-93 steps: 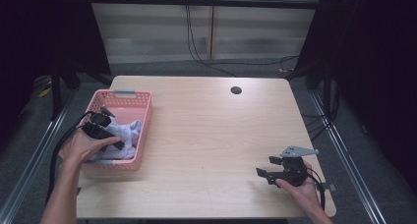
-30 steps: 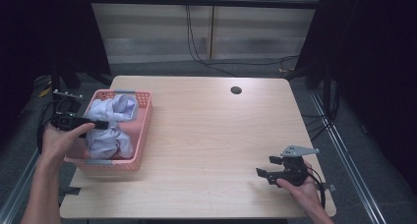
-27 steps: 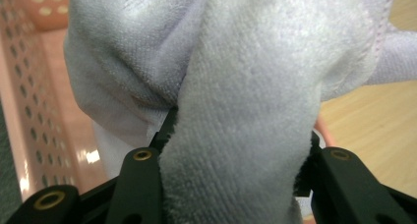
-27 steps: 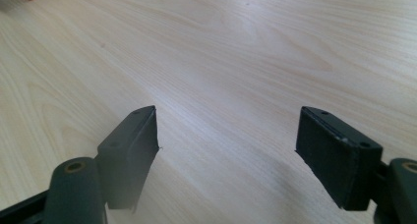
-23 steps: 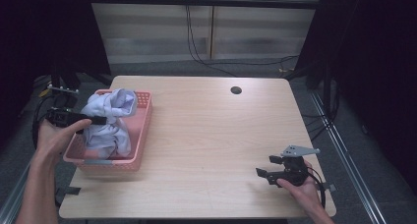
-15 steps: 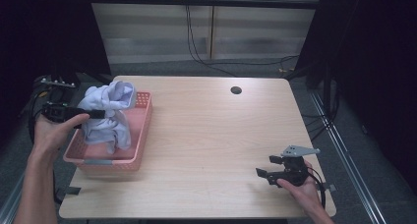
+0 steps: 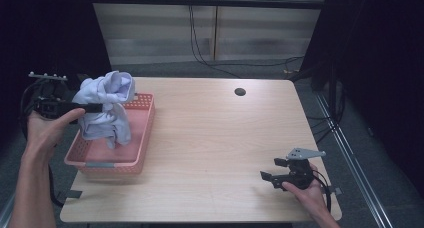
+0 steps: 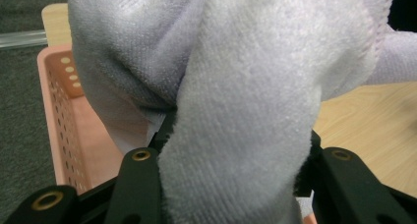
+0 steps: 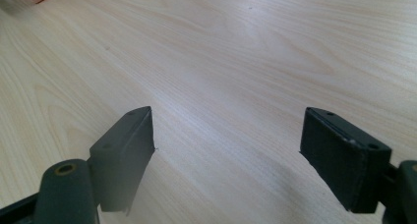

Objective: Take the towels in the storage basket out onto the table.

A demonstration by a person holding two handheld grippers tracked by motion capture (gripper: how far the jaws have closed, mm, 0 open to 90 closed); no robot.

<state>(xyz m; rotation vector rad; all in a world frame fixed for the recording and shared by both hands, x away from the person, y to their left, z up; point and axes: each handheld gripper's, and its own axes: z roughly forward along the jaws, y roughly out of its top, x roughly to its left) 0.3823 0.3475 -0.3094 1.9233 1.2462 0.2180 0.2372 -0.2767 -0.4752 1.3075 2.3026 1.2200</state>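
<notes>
- Above the pink basket (image 7: 142, 138) at the table's left edge, the left gripper (image 7: 95, 107) clamps a pale towel (image 7: 105, 110), which hangs lengthwise, its tail probably still touching the basket floor.
- Far across the table (image 7: 215, 138), the right gripper (image 7: 267, 178) rests wide and empty, its jaws having just been opening; the left hand is nearer.

High view overlooks table (image 7: 215, 138) (tool views sit close).

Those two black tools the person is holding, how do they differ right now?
The left tool is clamped on a pale towel, lifted over the pink basket; the right tool holds nothing, its jaws apart. The left is raised, the right sits low near the table. Both are black, two-jawed and hand-held.
</notes>
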